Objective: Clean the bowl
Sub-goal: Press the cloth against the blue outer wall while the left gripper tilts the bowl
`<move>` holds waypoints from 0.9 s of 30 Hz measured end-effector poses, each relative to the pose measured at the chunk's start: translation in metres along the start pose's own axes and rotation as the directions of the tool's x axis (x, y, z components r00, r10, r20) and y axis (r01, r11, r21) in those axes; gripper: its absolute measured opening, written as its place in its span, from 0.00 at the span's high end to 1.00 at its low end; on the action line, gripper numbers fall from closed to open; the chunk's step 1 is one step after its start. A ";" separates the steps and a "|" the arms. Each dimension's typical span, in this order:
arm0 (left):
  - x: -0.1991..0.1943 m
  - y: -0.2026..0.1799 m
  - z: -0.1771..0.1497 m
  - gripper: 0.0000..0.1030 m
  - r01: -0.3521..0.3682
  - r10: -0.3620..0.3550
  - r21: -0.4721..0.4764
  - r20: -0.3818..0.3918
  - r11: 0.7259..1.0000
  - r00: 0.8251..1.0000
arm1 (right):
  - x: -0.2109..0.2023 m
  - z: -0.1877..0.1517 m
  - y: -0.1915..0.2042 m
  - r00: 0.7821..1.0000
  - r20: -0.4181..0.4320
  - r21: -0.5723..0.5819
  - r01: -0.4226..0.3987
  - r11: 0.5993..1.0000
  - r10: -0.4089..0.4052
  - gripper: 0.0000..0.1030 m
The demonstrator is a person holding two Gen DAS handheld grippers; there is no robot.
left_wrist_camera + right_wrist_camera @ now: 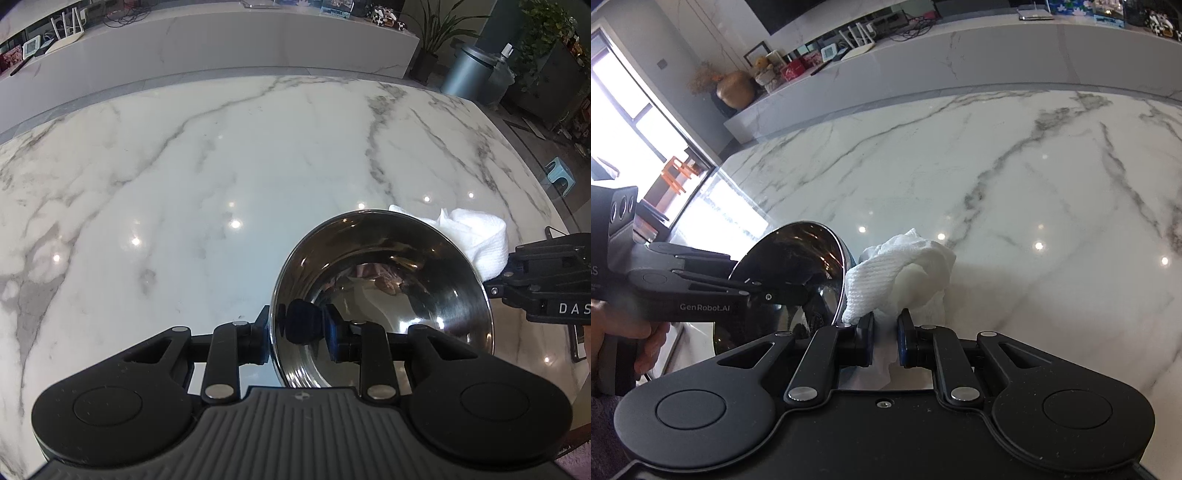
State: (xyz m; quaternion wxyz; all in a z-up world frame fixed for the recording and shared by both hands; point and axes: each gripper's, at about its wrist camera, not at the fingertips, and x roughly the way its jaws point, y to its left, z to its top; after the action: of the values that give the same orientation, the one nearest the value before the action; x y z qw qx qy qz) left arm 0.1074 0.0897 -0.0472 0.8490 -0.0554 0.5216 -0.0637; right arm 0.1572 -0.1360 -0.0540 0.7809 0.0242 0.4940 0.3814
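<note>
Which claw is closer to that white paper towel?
Right. The right claw is shut on the paper towel, holding it beside the steel bowl. The left claw grips the bowl's near rim, across the bowl from the towel.

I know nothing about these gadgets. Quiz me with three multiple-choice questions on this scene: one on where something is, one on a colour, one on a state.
1. Where is the cloth relative to the bowl?
A. Inside the bowl
B. Outside it, beside the rim
C. Under the bowl

2. What colour is the cloth?
A. White
B. Blue
C. Yellow

3. How is the bowl sitting?
A. Flat on the table
B. Upside down
C. Held tilted by its rim

Answers:
1. B: in the right wrist view the cloth bunches just outside the rim of the bowl.
2. A: the cloth is plain white against the marble table.
3. C: the left gripper pinches the rim of the bowl, its mouth tipped sideways; the right gripper grips the cloth.
</note>
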 end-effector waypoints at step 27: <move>0.001 0.004 -0.001 0.75 0.023 -0.024 0.025 0.022 0.999 0.999 | 0.001 0.032 0.009 0.994 -0.106 -0.091 0.006 0.996 -0.016 0.89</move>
State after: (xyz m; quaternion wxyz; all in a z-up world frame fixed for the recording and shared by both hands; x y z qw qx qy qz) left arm 0.1075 0.0931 -0.0491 0.8547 -0.0515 0.5105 -0.0795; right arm 0.1776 -0.1179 -0.0347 0.7557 -0.0343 0.5175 0.3998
